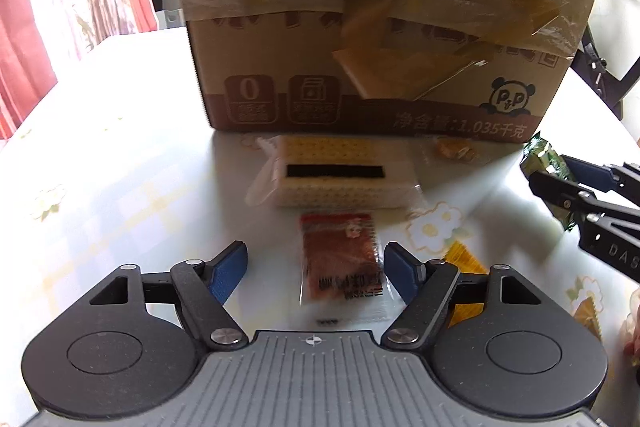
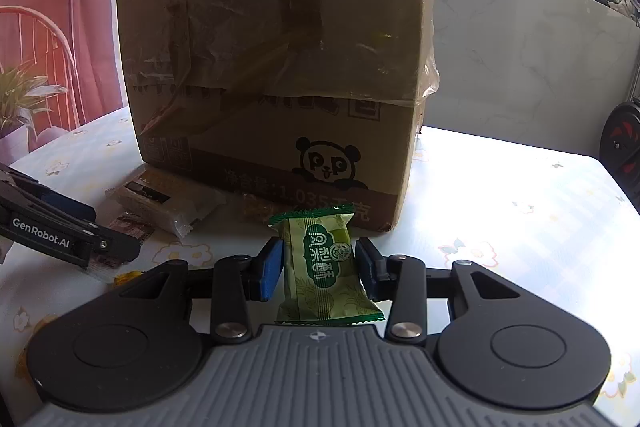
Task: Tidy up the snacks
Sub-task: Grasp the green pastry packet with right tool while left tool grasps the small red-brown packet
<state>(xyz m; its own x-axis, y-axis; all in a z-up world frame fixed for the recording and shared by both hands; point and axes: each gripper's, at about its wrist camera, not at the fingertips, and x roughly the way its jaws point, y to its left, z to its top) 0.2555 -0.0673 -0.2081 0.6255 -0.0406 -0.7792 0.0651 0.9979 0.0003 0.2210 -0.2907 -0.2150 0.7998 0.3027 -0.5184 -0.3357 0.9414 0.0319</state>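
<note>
My left gripper (image 1: 314,273) is open, its blue pads either side of a red-brown snack packet (image 1: 344,261) that lies flat on the table. Beyond it lies a yellow wafer pack (image 1: 340,173) in clear wrap, close to a tall cardboard box (image 1: 380,27) with a panda logo. My right gripper (image 2: 320,263) is shut on a green snack packet (image 2: 326,267), held upright above the table in front of the box (image 2: 280,67). In the left wrist view the right gripper (image 1: 556,183) with the green packet (image 1: 546,157) shows at the right edge.
The table (image 1: 100,167) has a pale flowered cloth. A small wrapped snack (image 1: 456,149) lies by the box's foot. An orange packet (image 1: 464,263) lies under my left gripper's right finger. A chair, curtain and plants stand behind the table.
</note>
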